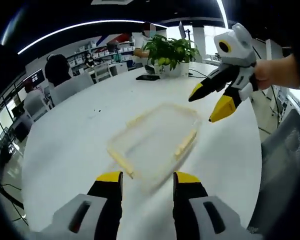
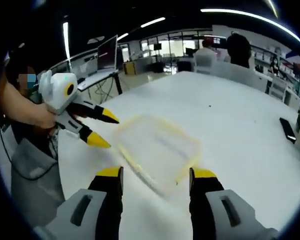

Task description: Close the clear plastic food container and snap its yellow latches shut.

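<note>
Left gripper: hovering with jaws parted, holding nothing; clear plastic food container lying just ahead on the white worktop.
Right gripper: also gaping empty, container just ahead.
Risk: pressing one edge is likely sliding or tipping the light container; latches may be missing their catches.
Unclear: container is blurring; yellow latches smeared, lid seating indistinguishable.
</note>
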Action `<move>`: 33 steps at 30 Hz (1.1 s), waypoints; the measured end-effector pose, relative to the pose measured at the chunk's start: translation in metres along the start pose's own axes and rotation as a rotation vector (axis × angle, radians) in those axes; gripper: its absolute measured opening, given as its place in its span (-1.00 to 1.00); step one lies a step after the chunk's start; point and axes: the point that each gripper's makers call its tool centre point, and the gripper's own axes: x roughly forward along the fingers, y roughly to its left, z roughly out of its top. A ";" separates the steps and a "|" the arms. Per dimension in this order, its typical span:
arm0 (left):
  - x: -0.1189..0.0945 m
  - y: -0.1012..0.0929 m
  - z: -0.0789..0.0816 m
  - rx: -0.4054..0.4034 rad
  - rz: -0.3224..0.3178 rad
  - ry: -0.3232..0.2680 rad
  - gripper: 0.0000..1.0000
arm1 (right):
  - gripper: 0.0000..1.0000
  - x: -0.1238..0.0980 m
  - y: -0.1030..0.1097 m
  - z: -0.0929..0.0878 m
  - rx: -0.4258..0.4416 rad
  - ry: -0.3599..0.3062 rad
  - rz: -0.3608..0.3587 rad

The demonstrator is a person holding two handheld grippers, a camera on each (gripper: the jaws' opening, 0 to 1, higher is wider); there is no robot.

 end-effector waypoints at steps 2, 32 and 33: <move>0.002 0.003 -0.006 -0.034 0.013 0.007 -0.33 | 0.00 0.002 -0.003 -0.006 0.007 0.007 -0.018; 0.034 -0.009 -0.028 -0.065 -0.027 0.045 -0.45 | -0.22 0.042 -0.021 -0.051 -0.019 0.062 -0.092; 0.034 -0.010 -0.027 -0.060 -0.028 0.042 -0.47 | -0.24 0.042 -0.021 -0.051 -0.019 0.057 -0.095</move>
